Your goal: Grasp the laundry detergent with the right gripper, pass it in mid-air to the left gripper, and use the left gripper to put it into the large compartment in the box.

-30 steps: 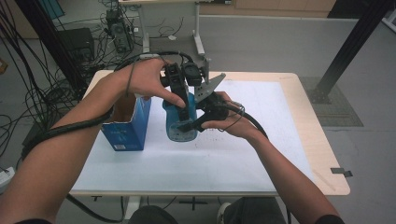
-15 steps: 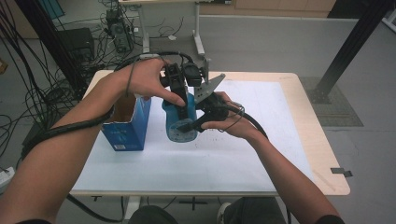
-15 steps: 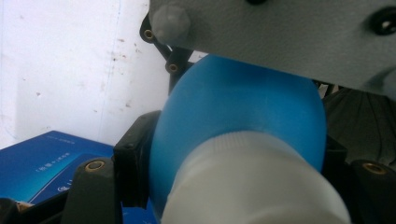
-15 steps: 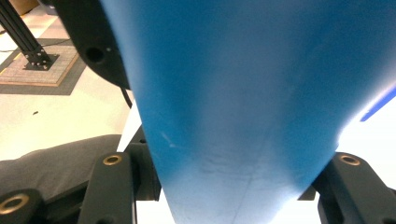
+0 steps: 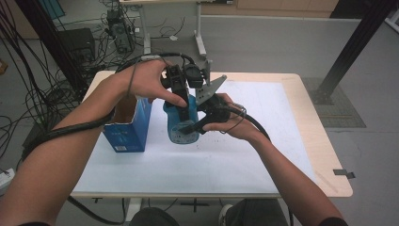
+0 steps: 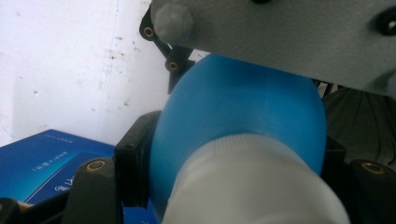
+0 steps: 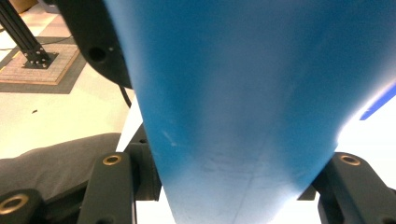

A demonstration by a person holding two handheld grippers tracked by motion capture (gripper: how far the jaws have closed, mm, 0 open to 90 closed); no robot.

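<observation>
Both grippers are on the blue bottle (image 5: 181,123), which stands upright near the middle of the white table (image 5: 263,155), long axis vertical, white cap end up. Your left gripper (image 5: 178,89) comes down from above; in the left gripper view its jaws sit either side of the bottle's shoulder (image 6: 243,112) just below the white cap (image 6: 252,182), pressed against it. Your right gripper (image 5: 195,126) comes in from the right side, low on the body; in the right gripper view the jaws flank the blue wall (image 7: 233,116) and pinch it. So the bottle lies straight ahead of each tool, one grip high, one grip low, both on the same vertical axis. Left gripper is nearer the cap, so any twist or lift at the top is likely its job while the right one steadies the body. Blue carton (image 5: 127,125) stands just beside the bottle on its left, top open, apart from it as far as you can tell. Grey plate (image 5: 210,88) of the right gripper sticks up between your hands.
</observation>
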